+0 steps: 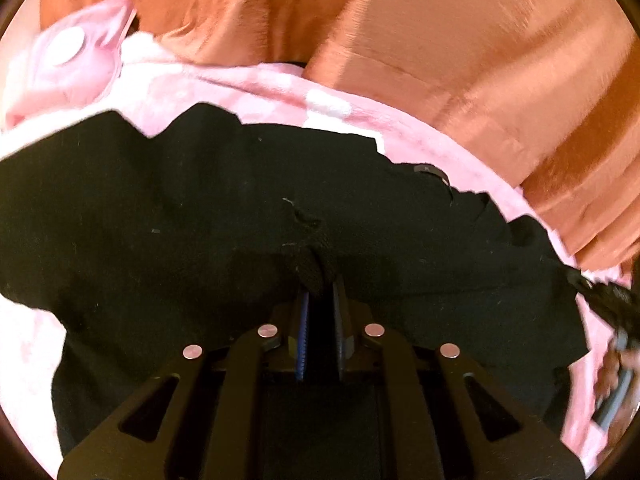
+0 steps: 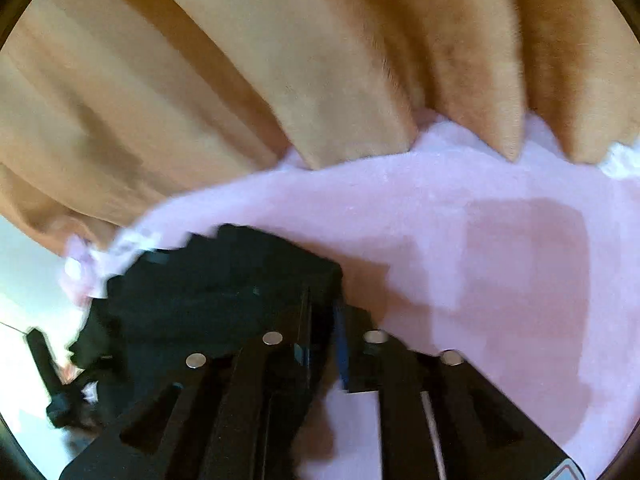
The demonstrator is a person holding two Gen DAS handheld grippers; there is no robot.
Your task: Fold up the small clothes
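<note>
Black garment [image 1: 240,208] spread on a pink blanket [image 1: 248,88], orange curtain [image 1: 460,40] behind; left gripper [image 1: 320,280] pinched on a raised fold at its centre, right gripper [image 2: 322,300] clamped on its corner [image 2: 224,276]

Left gripper [image 1: 319,280]: jaws nearly closed, pinching bunched fold of black garment [image 1: 240,208]. Right gripper [image 2: 320,300]: jaws close together, clamped on same garment's edge, tilted left.
</note>
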